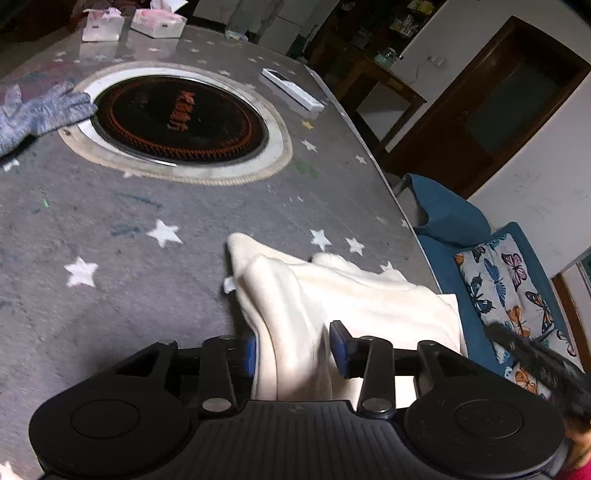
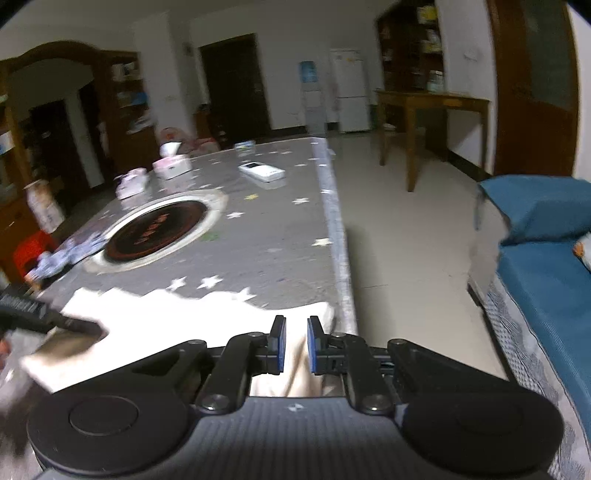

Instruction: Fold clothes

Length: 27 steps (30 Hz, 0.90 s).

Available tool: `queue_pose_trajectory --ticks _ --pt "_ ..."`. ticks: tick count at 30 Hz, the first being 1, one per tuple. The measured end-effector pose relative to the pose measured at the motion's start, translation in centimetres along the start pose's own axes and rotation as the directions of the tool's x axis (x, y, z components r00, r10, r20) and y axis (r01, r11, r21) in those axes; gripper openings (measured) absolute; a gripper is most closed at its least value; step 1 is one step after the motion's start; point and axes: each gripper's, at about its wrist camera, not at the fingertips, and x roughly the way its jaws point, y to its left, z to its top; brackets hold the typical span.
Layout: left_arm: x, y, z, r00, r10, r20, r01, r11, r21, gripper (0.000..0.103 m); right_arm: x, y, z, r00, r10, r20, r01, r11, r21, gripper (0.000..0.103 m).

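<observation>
A cream-white garment (image 1: 332,295) lies bunched on the grey star-patterned table (image 1: 147,258) near its right edge. My left gripper (image 1: 293,347) has a raised fold of it between its blue pads, jaws fairly wide. In the right wrist view the same garment (image 2: 184,310) spreads along the near table edge. My right gripper (image 2: 295,345) has a strip of the cloth between its blue pads, jaws narrow. The left gripper's black body (image 2: 44,317) shows at the left over the cloth.
A round black hotplate (image 1: 177,118) is set in the table's middle. A blue-grey knit garment (image 1: 40,110) lies at its left. A white remote (image 1: 291,92) and tissue boxes (image 1: 159,22) sit at the far end. A blue sofa (image 2: 546,266) stands right of the table.
</observation>
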Motion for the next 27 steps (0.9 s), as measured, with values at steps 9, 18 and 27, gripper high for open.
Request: queue_pose_trajectory --ticks 9,18,27 --pt "-2.6 -0.9 0.2 0.996 -0.009 0.088 0.004 0.999 0.052 0.041 -1.7 2.3 -2.7 0.990 0.126 -0.060 -0.130 0.990 -0.061 0.011" --pt "-4.1 -2.5 -0.3 0.990 -0.029 0.141 0.013 0.993 0.114 0.040 -1.7 1.2 -3.1 0.992 0.104 -0.070 -0.108 0.993 -0.051 0.010" --pt "-2.6 -2.4 0.4 0.995 -0.047 0.084 0.038 0.993 0.110 0.040 1.4 2.2 -2.3 0.983 0.144 -0.112 -0.149 0.988 -0.038 0.010"
